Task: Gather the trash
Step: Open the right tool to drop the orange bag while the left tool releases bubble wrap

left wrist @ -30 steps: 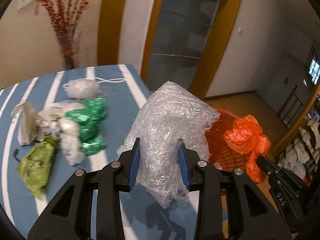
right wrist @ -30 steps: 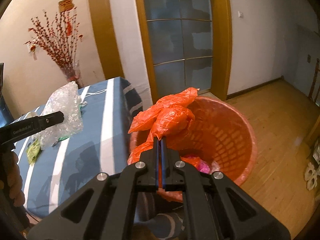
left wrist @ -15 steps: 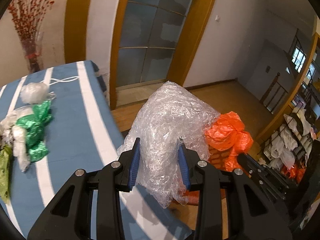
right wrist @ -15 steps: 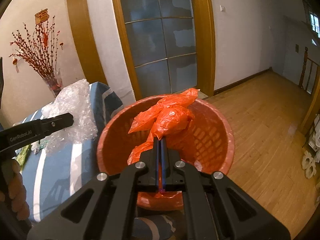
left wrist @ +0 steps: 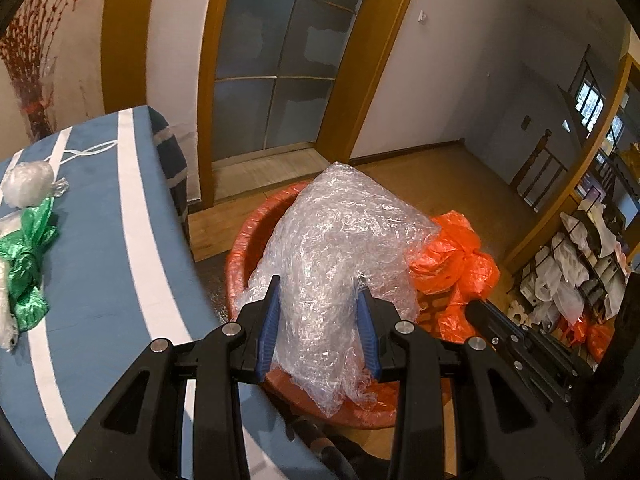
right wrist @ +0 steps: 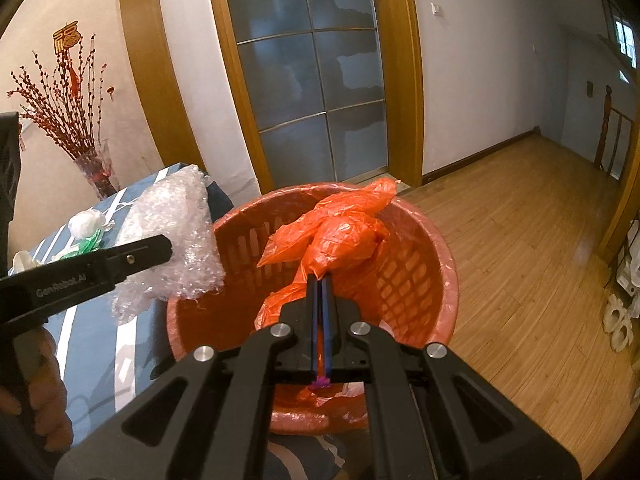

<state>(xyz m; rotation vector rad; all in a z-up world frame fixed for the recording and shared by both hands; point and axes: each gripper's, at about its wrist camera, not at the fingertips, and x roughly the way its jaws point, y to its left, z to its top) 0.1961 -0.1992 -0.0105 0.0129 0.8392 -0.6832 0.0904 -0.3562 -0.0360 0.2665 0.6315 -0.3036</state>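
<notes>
Left wrist view
- Left tongs (left wrist: 318,312): half closed, the blue pads pressing both sides of a crumpled wad of bubble wrap (left wrist: 340,256).
- Bubble wrap: rises ahead of the tongs and spills down below the pads; it hangs over the near rim of the orange basket (left wrist: 244,240).
- Orange basket: directly ahead of and below the tongs, on the wooden floor (left wrist: 460,184), just beside the table edge.
- Orange bag (left wrist: 456,256): to the right of the wrap, above the basket.
- Right tongs (left wrist: 478,312): dark fingers reaching in from the right, touching the orange bag.
- Table (left wrist: 140,264): left of the tongs, under a blue cloth with white stripes.
- Left on the table: a green bag (left wrist: 26,264) and a clear wad (left wrist: 28,182), well apart from the tongs at far left.

Right wrist view
- Right tongs (right wrist: 320,292): pressed tight together, a strip of the orange bag (right wrist: 340,236) pinched between them.
- Orange bag: bunched up just ahead of the fingertips, over the open mouth of the basket.
- Orange basket (right wrist: 420,280): below and ahead of the tongs; some orange plastic lies inside.
- Left tongs (right wrist: 160,246): come in from the left, with the bubble wrap (right wrist: 176,240) at the basket's left rim.
- Hand (right wrist: 36,392): grips the left tool at the lower left edge.
- Table (right wrist: 100,344): left of the basket.
</notes>
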